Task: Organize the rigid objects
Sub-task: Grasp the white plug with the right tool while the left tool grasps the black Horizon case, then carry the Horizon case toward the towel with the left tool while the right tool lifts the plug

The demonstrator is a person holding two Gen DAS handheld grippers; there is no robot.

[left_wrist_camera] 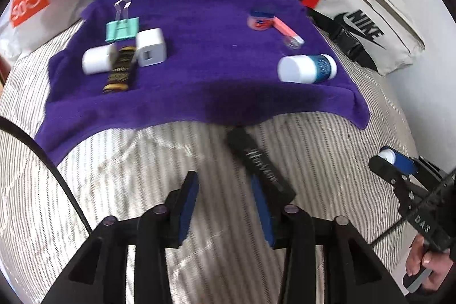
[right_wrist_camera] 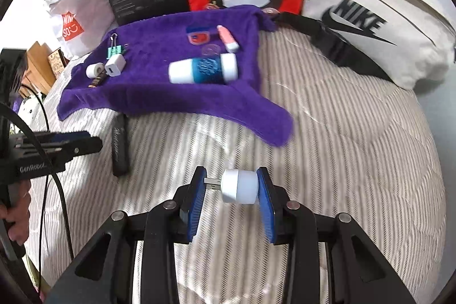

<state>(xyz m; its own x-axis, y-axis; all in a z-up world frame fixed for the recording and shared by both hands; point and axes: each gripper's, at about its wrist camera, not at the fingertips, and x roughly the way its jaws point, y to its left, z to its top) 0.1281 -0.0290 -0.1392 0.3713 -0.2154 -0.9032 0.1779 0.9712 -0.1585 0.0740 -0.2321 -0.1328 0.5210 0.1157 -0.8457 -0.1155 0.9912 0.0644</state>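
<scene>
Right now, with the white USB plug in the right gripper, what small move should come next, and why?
Probably carry the white USB plug, clamped in the right gripper, forward to the purple towel. The two white chargers lie grouped at its left side, so set it there. The plug hangs above the striped bedding.

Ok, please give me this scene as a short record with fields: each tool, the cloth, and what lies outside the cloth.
left tool: open, holds nothing
right tool: shut on white USB plug
purple cloth: carries binder clip, white charger cube, blue-and-white bottle
outside cloth: black tube on striped bedding
</scene>
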